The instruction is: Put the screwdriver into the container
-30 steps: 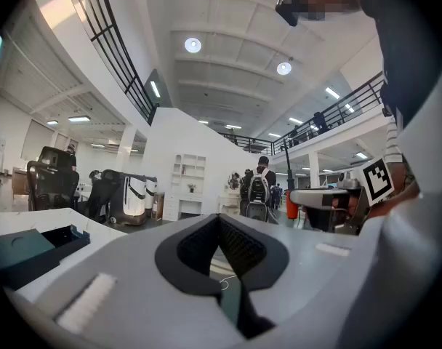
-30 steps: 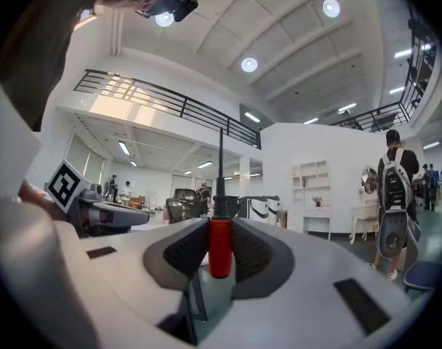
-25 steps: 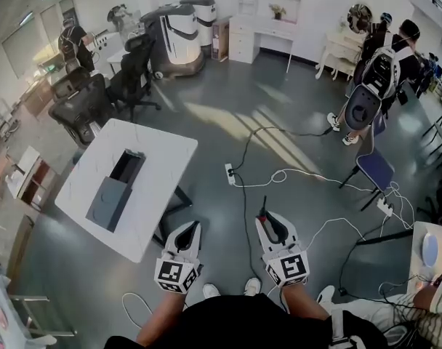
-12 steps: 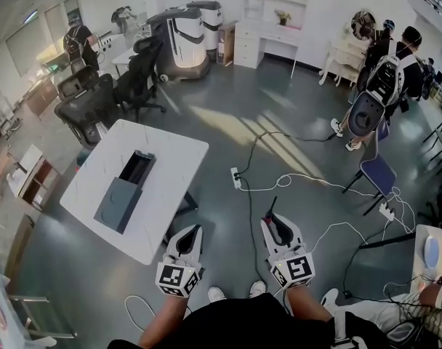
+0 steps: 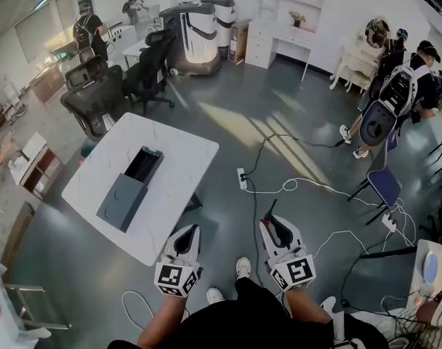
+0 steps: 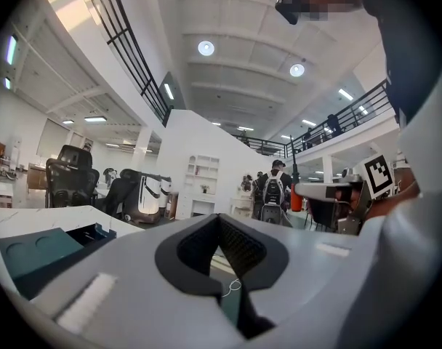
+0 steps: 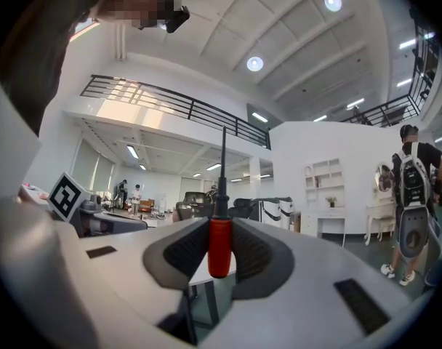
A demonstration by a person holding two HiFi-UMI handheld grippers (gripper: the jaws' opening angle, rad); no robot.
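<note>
Screwdriver point(image 7: 219, 247): red handle, thin dark shaft. Clamped by the handle between the two pads of the right claw point(image 7: 219, 230), shaft sticking straight out past the tips. In the head view the screwdriver point(image 5: 271, 217) points away from the person, over the grey floor, not over the tabletop.

Right claw point(image 5: 273, 229): narrow, closed on the red handle, held low in front of the person at the near right.

Left claw point(image 6: 221, 227): pads drawn together at the tips, nothing between them. In the head view the left claw point(image 5: 185, 240) sits just beside the near edge of the tabletop point(image 5: 181, 162).

Container point(image 5: 130, 187): dark grey-teal box lying on the white tabletop, well apart from the screwdriver, to its left and farther off. Far end is an open dark compartment; near end is flat and closed. The left gripper view shows the container point(image 6: 35, 247) at the left.

Floor: cables and a white power strip point(image 5: 241, 178) between the tabletop and a blue chair point(image 5: 384, 184) on the right. Black office chairs point(image 5: 97, 100) at the far left. People with backpacks point(image 5: 404, 89) at the far right.
</note>
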